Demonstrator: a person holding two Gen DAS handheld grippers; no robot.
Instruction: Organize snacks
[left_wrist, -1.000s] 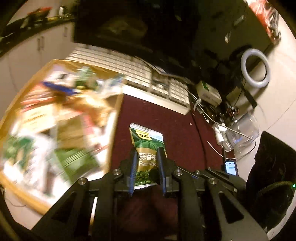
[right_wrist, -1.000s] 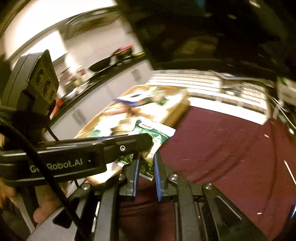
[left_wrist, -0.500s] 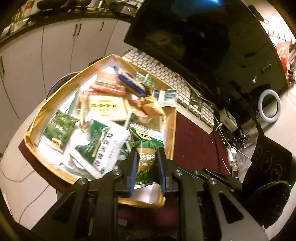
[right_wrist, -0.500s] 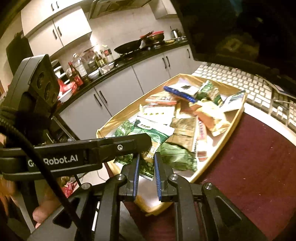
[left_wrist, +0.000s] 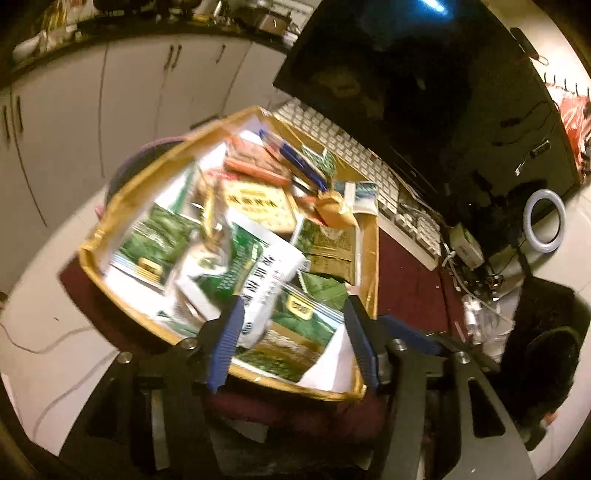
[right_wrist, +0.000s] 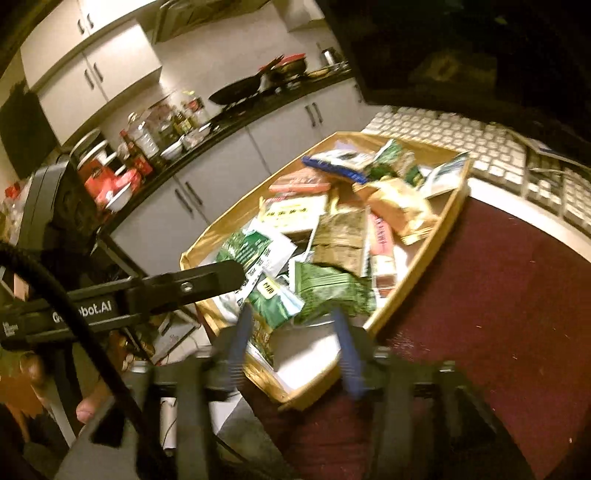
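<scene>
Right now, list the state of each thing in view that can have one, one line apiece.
Left gripper: jaws opening, nothing clamped.
Right gripper: jaws opening, nothing clamped.
Green pea packet: released, lying at the tray's near edge.
Tray: heaped with snack packets.
Monitor: screen dark.
Ring light: appears lit.

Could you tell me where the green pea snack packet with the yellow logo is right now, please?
The green pea snack packet lies in the near corner of the cardboard tray, between the left gripper's opening jaws, untouched, beside a white-and-green packet.
</scene>
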